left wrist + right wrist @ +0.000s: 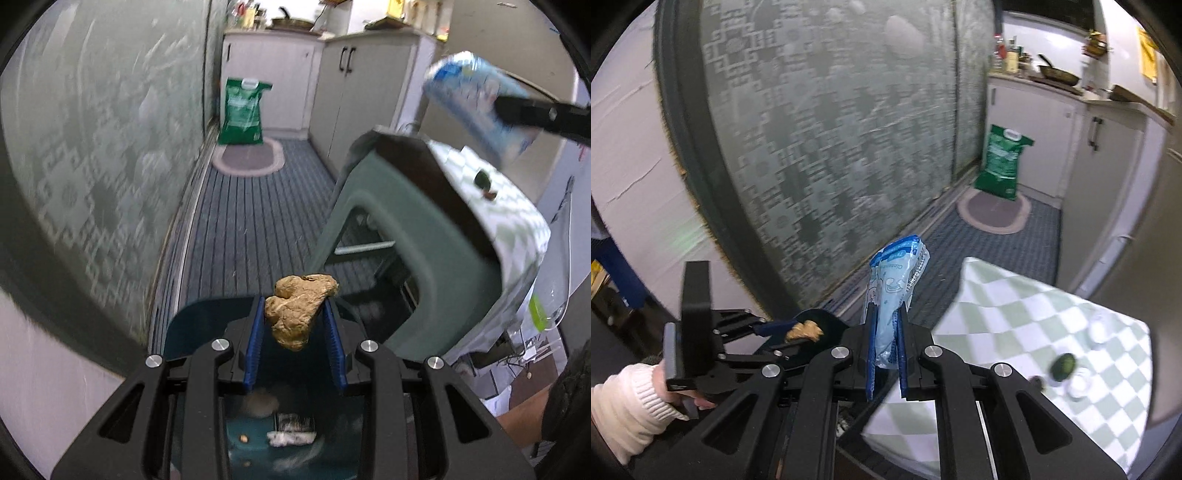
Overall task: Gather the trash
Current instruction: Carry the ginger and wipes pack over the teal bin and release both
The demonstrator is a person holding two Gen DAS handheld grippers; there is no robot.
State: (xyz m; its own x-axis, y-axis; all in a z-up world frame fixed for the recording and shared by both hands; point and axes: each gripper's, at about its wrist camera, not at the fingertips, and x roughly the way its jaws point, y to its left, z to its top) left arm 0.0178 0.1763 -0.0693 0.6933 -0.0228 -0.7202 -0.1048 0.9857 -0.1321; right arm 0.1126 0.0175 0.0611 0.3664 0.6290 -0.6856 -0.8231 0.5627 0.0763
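Observation:
My left gripper (pixel 295 314) is shut on a crumpled brown paper wad (pixel 301 308) and holds it over the open dark teal trash bin (pixel 192 325), which has scraps at its bottom. My right gripper (pixel 886 332) is shut on a light blue plastic wrapper (pixel 895 284) that sticks up between the blue pads. The wrapper also shows at the upper right of the left wrist view (pixel 476 103). The left gripper with the wad shows at the left of the right wrist view (pixel 803 330).
A table with a green-and-white checked cloth (pixel 1015 317) stands to the right, with a small dark green item (pixel 1063 365) on it. A green plastic stool (pixel 399 236) leans by it. A patterned mat hangs on the left wall. A green sack (pixel 242 110) stands by white cabinets.

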